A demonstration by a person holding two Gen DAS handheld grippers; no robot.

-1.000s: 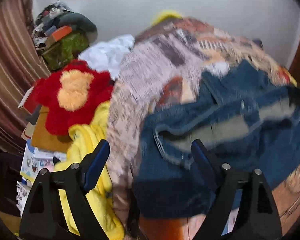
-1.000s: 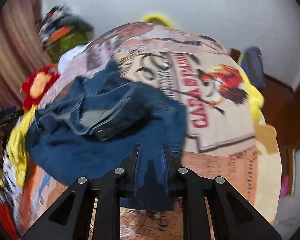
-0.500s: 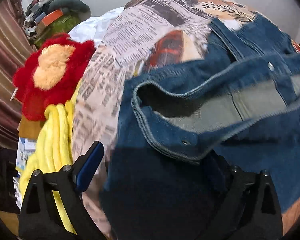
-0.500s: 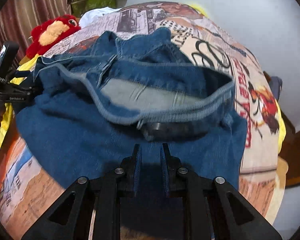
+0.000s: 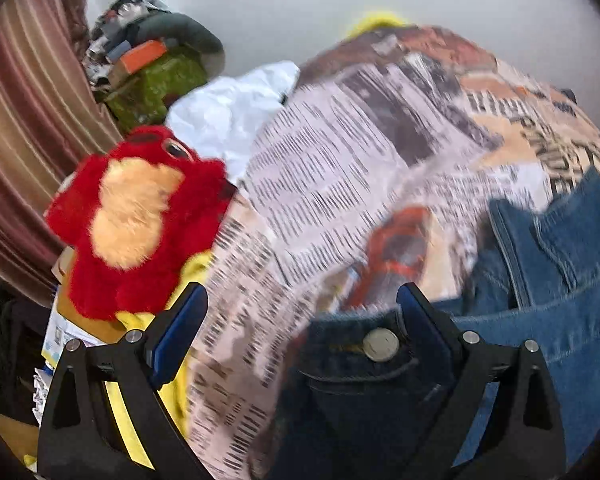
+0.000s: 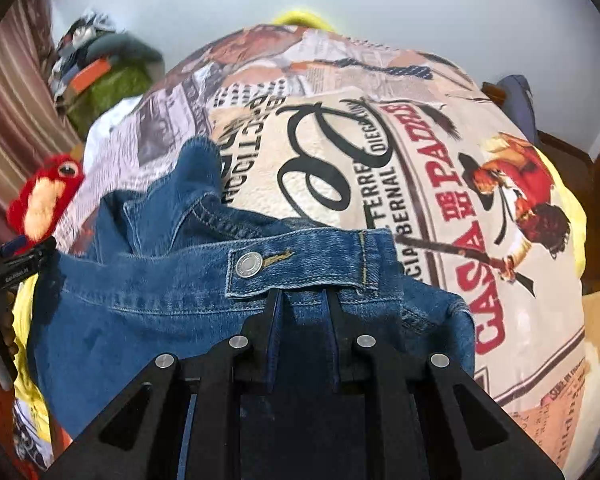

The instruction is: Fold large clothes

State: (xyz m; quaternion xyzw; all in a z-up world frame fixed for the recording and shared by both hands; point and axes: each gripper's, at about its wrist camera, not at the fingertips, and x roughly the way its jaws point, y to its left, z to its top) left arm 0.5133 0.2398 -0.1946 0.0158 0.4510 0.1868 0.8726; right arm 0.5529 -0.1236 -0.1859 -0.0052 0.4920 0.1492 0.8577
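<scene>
A blue denim garment (image 6: 148,300) lies bunched on a bed with a printed cover (image 6: 440,160). My right gripper (image 6: 302,300) is shut on its waistband, just below a metal button (image 6: 249,264). In the left wrist view the denim (image 5: 560,300) lies at the lower right, and a buttoned corner (image 5: 380,346) sits between the fingers of my left gripper (image 5: 300,304), whose jaws stand wide apart and grip nothing. The left gripper also shows at the left edge of the right wrist view (image 6: 16,268).
A red plush toy (image 5: 136,220) and yellow cloth (image 5: 180,360) lie along the bed's left side. White cloth (image 5: 228,116) and a pile of bags (image 5: 152,68) sit behind, by a striped curtain (image 5: 20,120). A blue bag (image 6: 516,96) rests at the far right.
The left gripper has pulled back and left, off the denim, so only its buttoned corner remains between the fingers. The right gripper stays shut on the denim, whose waistband now lies flatter and closed.
</scene>
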